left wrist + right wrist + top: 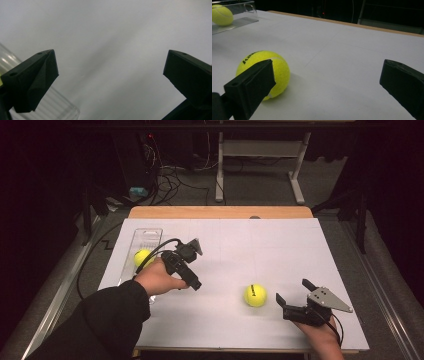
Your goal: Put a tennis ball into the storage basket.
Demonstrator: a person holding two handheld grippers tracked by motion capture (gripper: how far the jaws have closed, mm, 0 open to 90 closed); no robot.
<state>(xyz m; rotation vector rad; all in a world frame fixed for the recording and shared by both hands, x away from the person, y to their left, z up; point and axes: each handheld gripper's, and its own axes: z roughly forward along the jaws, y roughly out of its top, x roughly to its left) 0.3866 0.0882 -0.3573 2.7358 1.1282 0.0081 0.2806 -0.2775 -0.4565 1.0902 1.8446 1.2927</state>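
A yellow tennis ball lies on the white sheet, just left of my right gripper. That gripper is open and empty, low over the sheet, and its left jaw partly covers the ball in the right gripper view. A second yellow ball rests inside a clear plastic container lying at the sheet's left. My left gripper, held beside that container, points down at the bare sheet with its jaws wide apart and nothing between them.
The sheet covers most of a wooden table whose far edge shows. Beyond it stand a white desk frame and cables on the floor. Bare sheet stretches across the middle and far right.
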